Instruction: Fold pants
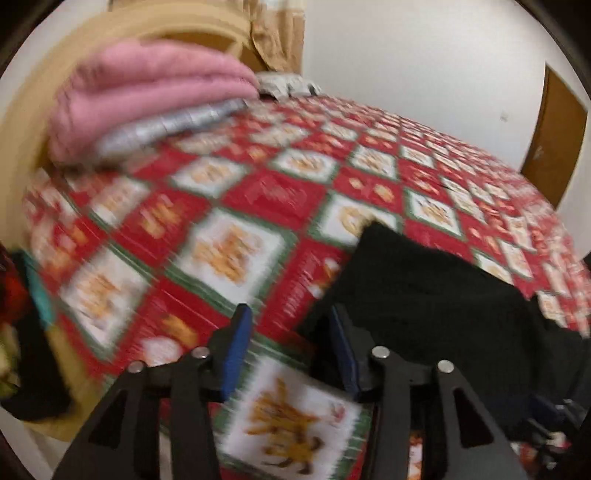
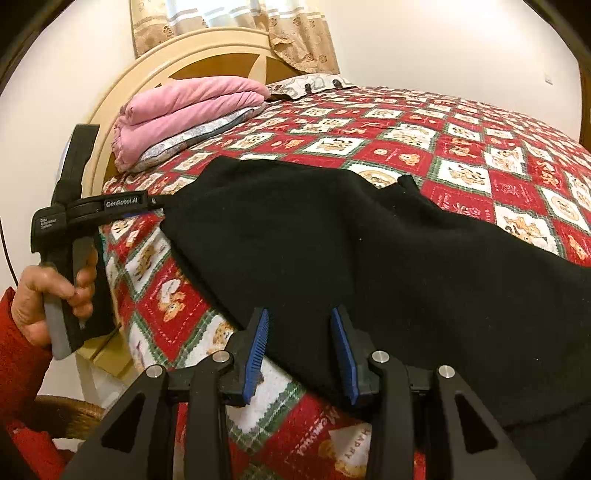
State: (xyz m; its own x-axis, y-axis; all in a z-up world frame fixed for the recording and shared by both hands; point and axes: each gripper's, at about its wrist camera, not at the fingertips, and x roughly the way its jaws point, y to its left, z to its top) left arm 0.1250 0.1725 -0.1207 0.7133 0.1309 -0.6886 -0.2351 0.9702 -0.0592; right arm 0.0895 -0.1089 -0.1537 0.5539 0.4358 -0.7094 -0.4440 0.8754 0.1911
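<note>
The black pants (image 2: 332, 251) lie spread on the red patterned bedspread (image 2: 461, 147), reaching from the near left edge to the right. My right gripper (image 2: 299, 317) is open, its blue pads (image 2: 258, 343) over the pants' near edge, holding nothing. My left gripper (image 1: 290, 317) is open and empty over the bedspread (image 1: 229, 229), just left of the pants (image 1: 424, 295); this view is blurred by motion. The left gripper's body (image 2: 110, 206) shows in the right wrist view at the pants' left corner, held by a hand (image 2: 48, 295).
A folded pink blanket (image 2: 192, 107) on grey cloth lies near the beige headboard (image 2: 166, 62). A pillow (image 2: 310, 83) lies at the bed's head. A curtain (image 2: 236, 22) hangs behind. A wicker basket (image 2: 74, 413) sits low at the left. A wooden door (image 1: 554, 129) stands at the right.
</note>
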